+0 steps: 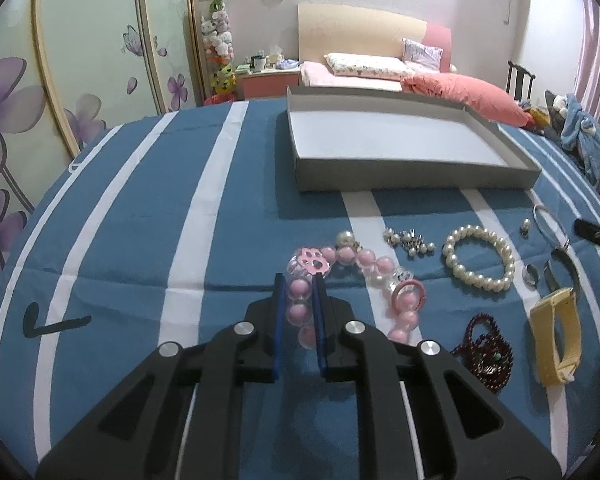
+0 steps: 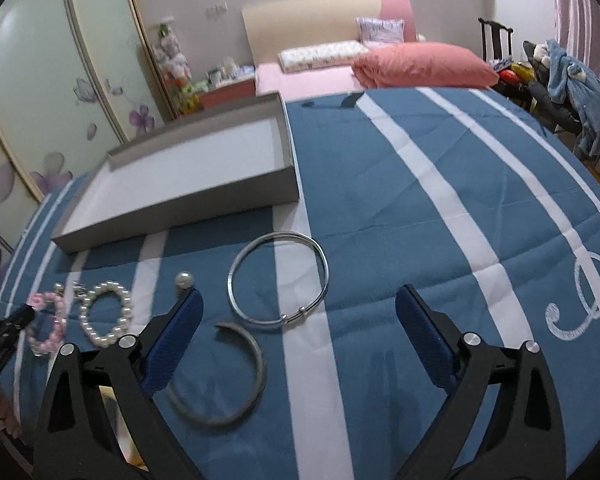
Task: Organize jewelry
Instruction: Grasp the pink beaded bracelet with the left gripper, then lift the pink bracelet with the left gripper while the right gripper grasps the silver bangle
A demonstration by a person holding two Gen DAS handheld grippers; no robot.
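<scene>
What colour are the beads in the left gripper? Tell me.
Pink beads, clearest in the left wrist view.

Bare bedspread (image 2: 400,200) beside tray (image 2: 188,204)

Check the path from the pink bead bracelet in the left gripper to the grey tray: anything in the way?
Nothing visible. The left gripper is shut on the pink bead bracelet, and only bare striped bedspread lies between it and the grey tray. The pearl bracelet sits off to the right.

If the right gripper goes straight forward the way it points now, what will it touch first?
Probably the thin silver bangle. The right gripper is open, and the bangle lies just ahead, slightly toward its left finger. The dark open cuff is already between the fingers, lower down. Depth is hard to judge here.
</scene>
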